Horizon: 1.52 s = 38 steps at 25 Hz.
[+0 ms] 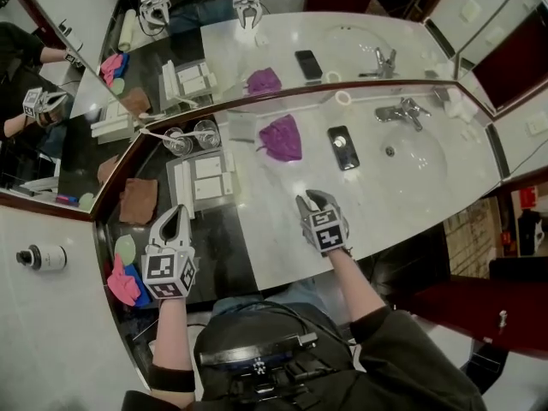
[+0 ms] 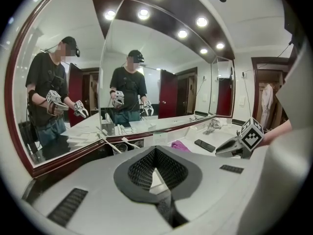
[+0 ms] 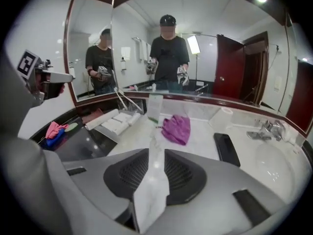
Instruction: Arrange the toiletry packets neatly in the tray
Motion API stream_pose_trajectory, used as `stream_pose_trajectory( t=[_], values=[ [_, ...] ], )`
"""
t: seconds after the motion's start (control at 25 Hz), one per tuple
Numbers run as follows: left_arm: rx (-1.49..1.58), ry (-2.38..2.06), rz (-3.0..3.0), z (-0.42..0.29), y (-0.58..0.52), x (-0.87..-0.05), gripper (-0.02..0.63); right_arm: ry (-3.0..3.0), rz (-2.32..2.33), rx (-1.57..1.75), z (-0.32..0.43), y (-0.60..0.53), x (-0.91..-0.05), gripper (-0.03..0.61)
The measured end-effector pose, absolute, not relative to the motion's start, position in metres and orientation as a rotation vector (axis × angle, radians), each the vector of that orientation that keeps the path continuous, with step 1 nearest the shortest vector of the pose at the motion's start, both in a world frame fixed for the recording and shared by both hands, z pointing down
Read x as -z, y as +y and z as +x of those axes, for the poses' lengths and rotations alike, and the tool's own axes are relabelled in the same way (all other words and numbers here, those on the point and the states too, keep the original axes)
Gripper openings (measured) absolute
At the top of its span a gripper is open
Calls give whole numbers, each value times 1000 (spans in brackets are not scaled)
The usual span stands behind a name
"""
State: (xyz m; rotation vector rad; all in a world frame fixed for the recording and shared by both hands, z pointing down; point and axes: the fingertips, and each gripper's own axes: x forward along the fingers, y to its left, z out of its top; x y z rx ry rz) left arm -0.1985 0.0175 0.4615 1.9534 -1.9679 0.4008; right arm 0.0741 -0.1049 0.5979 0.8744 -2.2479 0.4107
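A long black tray (image 1: 214, 251) lies on the counter's left part, with several white toiletry packets (image 1: 205, 180) lined up at its far end. In the right gripper view those packets (image 3: 111, 122) show at the left. My right gripper (image 3: 156, 155) is shut on a flat white packet (image 3: 152, 192), gripped edge-on and sticking out past the fingertips. In the head view this gripper (image 1: 310, 200) hangs above the pale counter, to the right of the tray. My left gripper (image 1: 176, 217) is over the tray's near half, shut with nothing in it (image 2: 155, 152).
A purple cloth (image 1: 281, 137) and a black phone (image 1: 342, 146) lie on the marble beyond my right gripper. Faucet (image 1: 402, 110) and basin (image 1: 415, 152) are at the right. Two glasses (image 1: 190, 137) stand behind the packets. A brown cloth (image 1: 139, 199) and pink, blue and green items (image 1: 122, 274) lie left of the tray.
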Motion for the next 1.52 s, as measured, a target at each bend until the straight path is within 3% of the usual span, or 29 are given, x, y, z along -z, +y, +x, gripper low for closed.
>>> stream_pose_trajectory(
  t=[0.16,0.28,1.0,1.36,1.52],
  values=[
    [-383,-1987,1946,-208,26,-457,0,-2401,765,-331,31,-90,-551,37],
    [-368,-1995,1939,-215,32,-456,0,-2470,672,-280,1,-72,-527,18],
    [-347,-2019,1913,-238,50,-464,0,-2476,459,-239,-68,-22,-525,17],
    [-350,-2004,1927,-242,45,-470,0,-2311,693,-362,-90,-61,-559,23],
    [-356,-1991,1942,-245,41,-475,0,-2240,808,-460,-111,-86,-577,77]
  ],
)
